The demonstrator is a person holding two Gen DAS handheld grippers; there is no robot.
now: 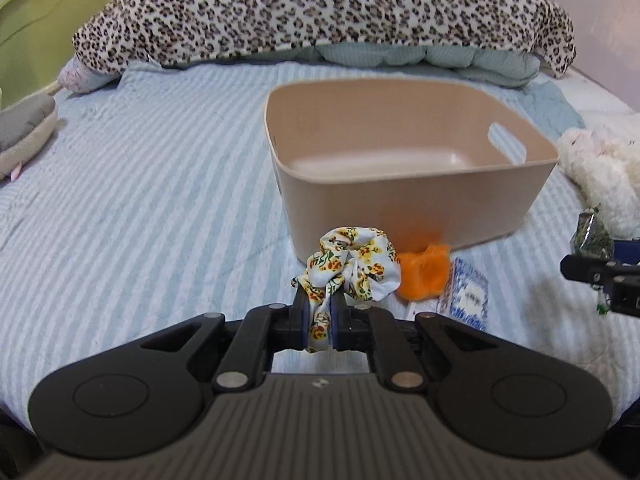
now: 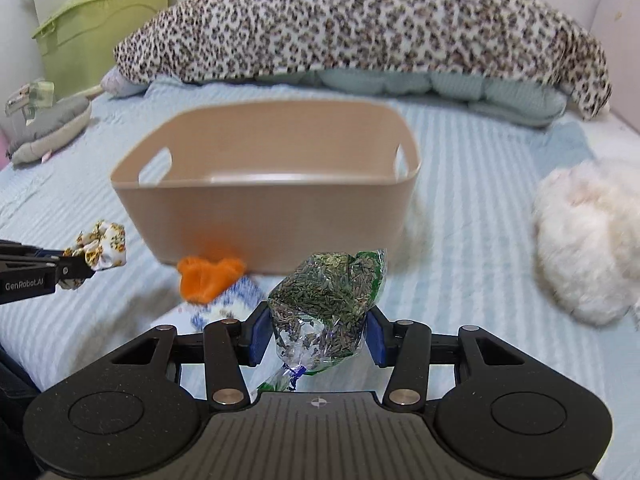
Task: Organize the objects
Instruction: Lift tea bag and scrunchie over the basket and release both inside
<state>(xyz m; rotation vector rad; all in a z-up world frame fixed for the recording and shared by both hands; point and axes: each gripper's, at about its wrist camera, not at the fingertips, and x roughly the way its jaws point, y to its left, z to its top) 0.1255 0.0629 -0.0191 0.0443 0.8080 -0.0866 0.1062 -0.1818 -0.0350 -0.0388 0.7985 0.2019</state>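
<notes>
Striped pale-blue bedding point(image 1: 140, 200) fills the left wrist view, with a beige bin point(image 1: 408, 168) standing on it below a leopard-print pillow point(image 1: 320, 8). Level and aimed at the bin's near wall, the left gripper point(image 1: 320, 320) has its jaws pinched nearly together on a floral scrunchie point(image 1: 352, 264), which bunches up just short of that wall. Right of the scrunchie an orange fabric piece point(image 1: 424, 272) lies against the bin's base, beside a blue-patterned packet point(image 1: 468, 296).

From the right wrist view, the right gripper point(image 2: 318, 332) — also level, facing the bin point(image 2: 272, 216) — holds a clear bag of dark seeds point(image 2: 328, 292) between partly closed jaws, in front of the bin's near wall. A white plush toy point(image 2: 588, 236) lies right of the bin.
</notes>
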